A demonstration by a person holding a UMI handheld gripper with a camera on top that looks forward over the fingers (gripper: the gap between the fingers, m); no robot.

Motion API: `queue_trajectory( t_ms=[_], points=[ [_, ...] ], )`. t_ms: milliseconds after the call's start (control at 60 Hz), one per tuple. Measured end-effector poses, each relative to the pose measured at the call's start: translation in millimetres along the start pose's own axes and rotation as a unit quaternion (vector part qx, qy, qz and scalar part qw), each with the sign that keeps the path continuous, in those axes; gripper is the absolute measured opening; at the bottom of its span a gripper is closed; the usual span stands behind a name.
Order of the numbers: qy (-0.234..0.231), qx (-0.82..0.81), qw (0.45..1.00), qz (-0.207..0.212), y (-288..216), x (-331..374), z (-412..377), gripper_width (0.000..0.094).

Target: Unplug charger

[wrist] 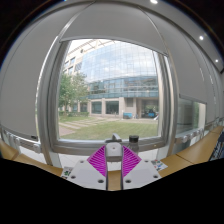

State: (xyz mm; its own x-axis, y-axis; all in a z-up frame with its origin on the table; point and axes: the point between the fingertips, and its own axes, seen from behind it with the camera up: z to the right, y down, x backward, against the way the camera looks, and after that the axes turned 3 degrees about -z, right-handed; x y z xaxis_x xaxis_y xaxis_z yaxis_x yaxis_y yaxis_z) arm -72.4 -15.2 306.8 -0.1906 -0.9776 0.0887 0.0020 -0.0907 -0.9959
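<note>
My gripper (113, 152) points at a large window. Its two fingers show low in the gripper view, with purple pads (98, 160) on their inner faces. A small light grey block, the charger (113, 147), sits between the fingertips and touches both pads, so the fingers are shut on it. It is held up in the air in front of the window sill. A strip of brown wood shows in the narrow gap below it. No cable or socket is visible.
A big window (112, 85) with a pale frame fills the view, with a lawn, trees and buildings outside. A window sill (60, 145) runs just beyond the fingers, with a small dark object (133, 139) on it. Wooden surfaces (200, 152) lie at both sides.
</note>
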Motion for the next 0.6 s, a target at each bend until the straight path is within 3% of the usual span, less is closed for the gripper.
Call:
queue_trajectory(
  t_ms=[67,133,350,450,600],
  points=[
    [0.014,-0.005,1.0,-0.014,22.2,-1.1,40.9,0.0154],
    [0.026,-0.014,0.998,-0.058,66.7,-12.3,79.6,0.0154],
    [-0.046,-0.038,0.98,-0.188,220.2,-47.6,98.3,0.0155],
    [-0.077,-0.043,0.971,-0.223,261.5,-53.1,89.8,0.0168],
    [-0.103,-0.027,0.964,-0.242,288.8,-51.9,82.7,0.0182]
  ],
)
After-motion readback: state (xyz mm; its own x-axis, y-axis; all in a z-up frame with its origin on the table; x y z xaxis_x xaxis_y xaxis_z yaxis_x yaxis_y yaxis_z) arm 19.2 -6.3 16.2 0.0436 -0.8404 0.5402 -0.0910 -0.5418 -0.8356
